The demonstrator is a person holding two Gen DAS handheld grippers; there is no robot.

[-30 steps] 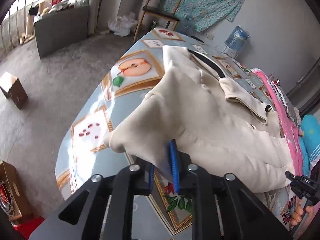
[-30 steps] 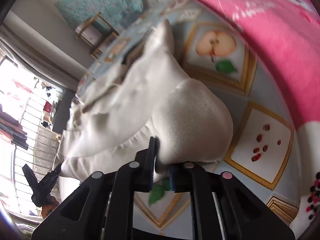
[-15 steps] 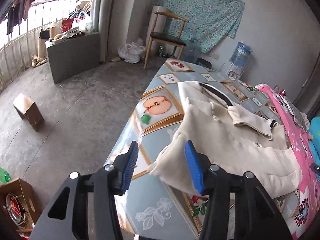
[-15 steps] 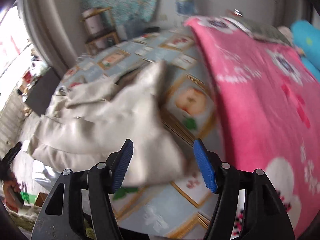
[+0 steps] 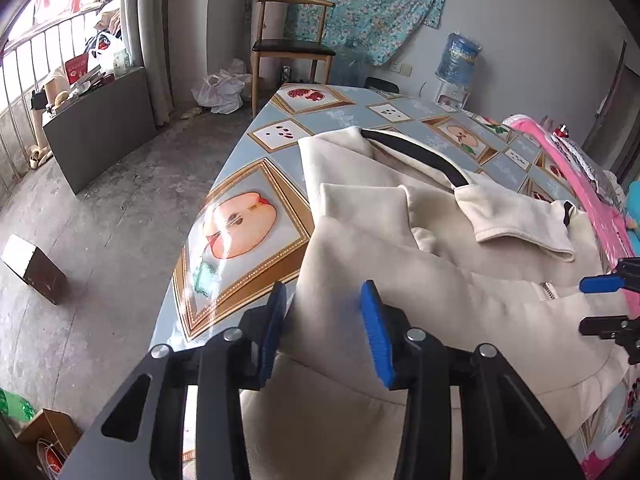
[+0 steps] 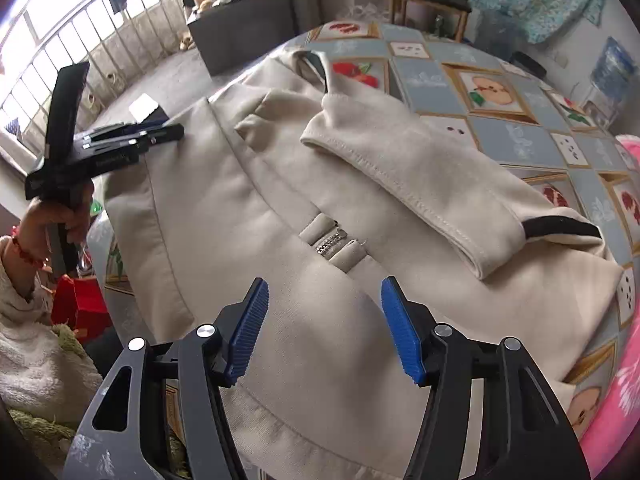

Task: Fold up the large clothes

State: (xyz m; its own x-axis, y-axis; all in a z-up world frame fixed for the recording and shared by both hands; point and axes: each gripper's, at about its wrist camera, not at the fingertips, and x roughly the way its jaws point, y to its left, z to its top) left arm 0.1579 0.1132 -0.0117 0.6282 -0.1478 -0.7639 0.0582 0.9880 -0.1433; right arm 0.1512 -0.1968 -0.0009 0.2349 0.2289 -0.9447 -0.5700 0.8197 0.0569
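Observation:
A cream zip jacket (image 5: 420, 248) lies folded on the table with the fruit-print cloth (image 5: 240, 220); it also shows in the right wrist view (image 6: 248, 200). A sleeve (image 6: 420, 176) is folded across it, and the zipper pull (image 6: 332, 242) shows mid-front. My left gripper (image 5: 324, 328) is open and empty, hovering over the jacket's near left edge. My right gripper (image 6: 324, 328) is open and empty over the jacket's lower front. Each gripper shows in the other's view: the right gripper (image 5: 608, 304), the left gripper (image 6: 132, 140).
A pink blanket (image 5: 580, 184) covers the table's right side. A wooden chair (image 5: 292, 44) and a water bottle (image 5: 456, 60) stand beyond the far end. A grey cabinet (image 5: 100, 120) and a small box (image 5: 34, 268) sit on the floor at left.
Both grippers were shut on jacket fabric a second ago; they opened, let it drop onto the jacket, and now hover open above the folded garment.

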